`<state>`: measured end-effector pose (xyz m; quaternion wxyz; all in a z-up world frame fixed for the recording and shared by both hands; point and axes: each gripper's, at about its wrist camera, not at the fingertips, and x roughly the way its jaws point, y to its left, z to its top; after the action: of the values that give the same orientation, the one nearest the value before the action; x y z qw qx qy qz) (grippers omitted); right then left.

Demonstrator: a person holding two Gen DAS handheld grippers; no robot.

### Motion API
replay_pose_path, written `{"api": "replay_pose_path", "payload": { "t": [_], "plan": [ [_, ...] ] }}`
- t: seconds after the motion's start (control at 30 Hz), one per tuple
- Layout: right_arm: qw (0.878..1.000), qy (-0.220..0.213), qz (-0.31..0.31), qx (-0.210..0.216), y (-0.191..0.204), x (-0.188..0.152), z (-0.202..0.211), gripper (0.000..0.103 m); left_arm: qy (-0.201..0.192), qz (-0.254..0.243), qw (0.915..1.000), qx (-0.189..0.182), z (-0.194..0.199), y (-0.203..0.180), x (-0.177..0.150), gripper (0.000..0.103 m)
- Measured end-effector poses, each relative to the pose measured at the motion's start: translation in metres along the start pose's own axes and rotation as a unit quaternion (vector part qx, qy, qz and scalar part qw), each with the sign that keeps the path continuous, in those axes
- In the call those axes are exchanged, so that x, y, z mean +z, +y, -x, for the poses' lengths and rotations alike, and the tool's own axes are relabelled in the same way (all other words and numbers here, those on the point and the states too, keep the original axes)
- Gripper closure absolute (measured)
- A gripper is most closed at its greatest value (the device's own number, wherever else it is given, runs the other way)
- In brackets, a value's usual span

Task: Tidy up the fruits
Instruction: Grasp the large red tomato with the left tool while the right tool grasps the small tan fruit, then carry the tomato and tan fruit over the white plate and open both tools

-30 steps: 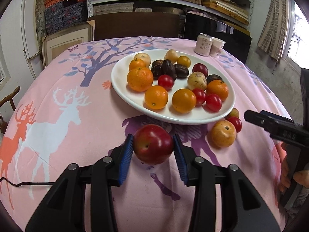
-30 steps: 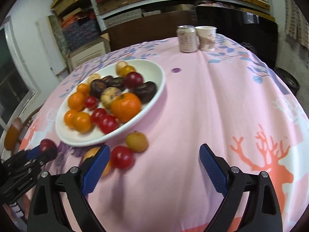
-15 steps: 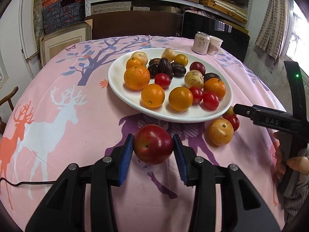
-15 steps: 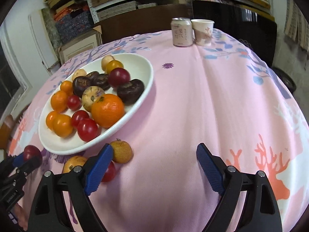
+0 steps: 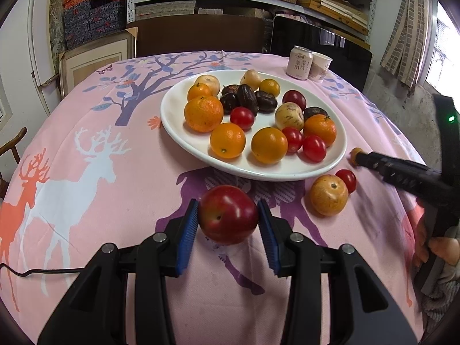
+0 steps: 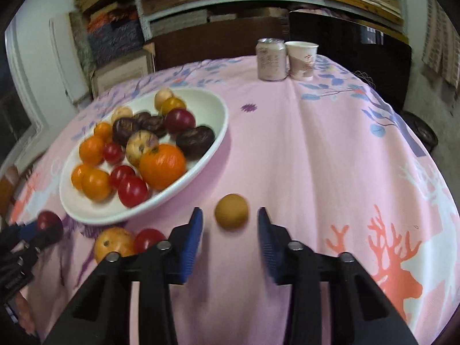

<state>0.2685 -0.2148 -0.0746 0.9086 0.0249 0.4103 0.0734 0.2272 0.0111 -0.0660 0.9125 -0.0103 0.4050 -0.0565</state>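
My left gripper (image 5: 228, 220) is shut on a red apple (image 5: 228, 214) and holds it above the pink cloth, just short of the white plate (image 5: 184, 138) piled with oranges, cherry tomatoes and dark fruits. My right gripper (image 6: 230, 224) is open, its blue pads on either side of a small tan round fruit (image 6: 231, 210) lying on the cloth right of the plate (image 6: 212, 106), not touching it. A larger orange-tan fruit (image 5: 328, 199) and a cherry tomato (image 5: 346, 179) lie on the cloth by the plate's near right rim.
A drink can (image 5: 300, 62) and a paper cup (image 5: 319, 66) stand together at the table's far right. A brown chair back (image 5: 201, 34) and shelves stand behind the round table. The cloth falls away at the table edges.
My right gripper has moved right and narrowed, so the tan fruit now sits between its pads. My left gripper with the apple has barely moved.
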Motion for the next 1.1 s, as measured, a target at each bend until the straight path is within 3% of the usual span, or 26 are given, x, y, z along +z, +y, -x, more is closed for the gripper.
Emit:
{"api": "replay_pose_path", "payload": {
  "t": [0.17, 0.37, 0.5, 0.8, 0.97, 1.1],
  "plan": [
    [1.0, -0.006, 0.017, -0.015, 0.005, 0.003, -0.002, 0.064, 0.0, 0.0, 1.0, -0.001, 0.0, 0.0, 0.0, 0.062],
    [1.0, 0.009, -0.002, -0.001, -0.002, 0.002, -0.009, 0.066, 0.002, 0.001, 1.0, -0.004, -0.001, -0.001, 0.0, 0.062],
    [1.0, 0.006, 0.003, 0.007, 0.001, 0.002, -0.009, 0.075, 0.005, 0.0, 1.0, -0.005, -0.002, -0.001, -0.001, 0.062],
    [1.0, -0.006, -0.009, 0.016, 0.0, 0.0, -0.001, 0.076, 0.03, 0.0, 0.9996, -0.004, -0.015, -0.001, -0.003, 0.062],
    [1.0, -0.004, -0.01, 0.025, 0.0, -0.004, 0.004, 0.076, 0.017, 0.002, 0.9998, -0.003, -0.01, -0.001, -0.003, 0.062],
    [0.998, -0.046, -0.024, 0.047, -0.005, -0.001, 0.027, 0.076, -0.013, 0.015, 0.9996, -0.019, 0.007, 0.003, 0.005, 0.062]
  ]
}}
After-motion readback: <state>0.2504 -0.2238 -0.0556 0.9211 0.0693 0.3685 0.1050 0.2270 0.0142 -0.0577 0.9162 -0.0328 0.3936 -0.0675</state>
